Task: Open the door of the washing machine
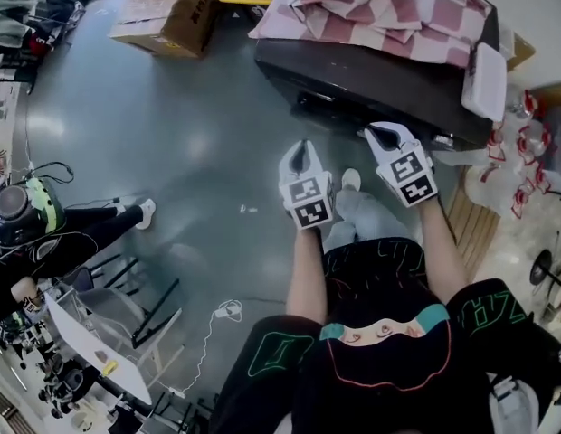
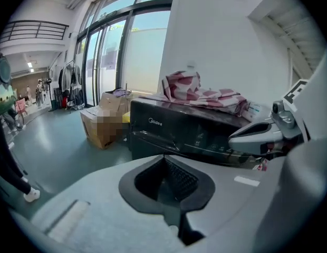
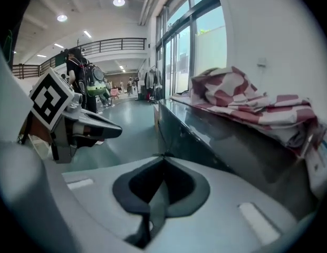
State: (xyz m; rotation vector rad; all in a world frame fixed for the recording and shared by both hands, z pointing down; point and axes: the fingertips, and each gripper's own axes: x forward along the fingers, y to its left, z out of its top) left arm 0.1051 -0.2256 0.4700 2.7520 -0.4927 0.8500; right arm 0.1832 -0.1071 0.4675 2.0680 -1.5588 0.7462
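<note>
My left gripper and right gripper, smooth grey shells, both have their jaws pressed together and empty, just short of the washer at 12 o'clock. It is boxy and glossy black. A crumpled checked cloth covers its top. A cardboard box stands at 10 o'clock.

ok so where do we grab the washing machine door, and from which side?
Likely the horizontal lip across the washing machine front, below the brand mark: it is the only ledge that juts out there. Come from the front, the person's side, because the checked cloth covers the top. Whether that lip is the real handle I cannot tell.
</note>
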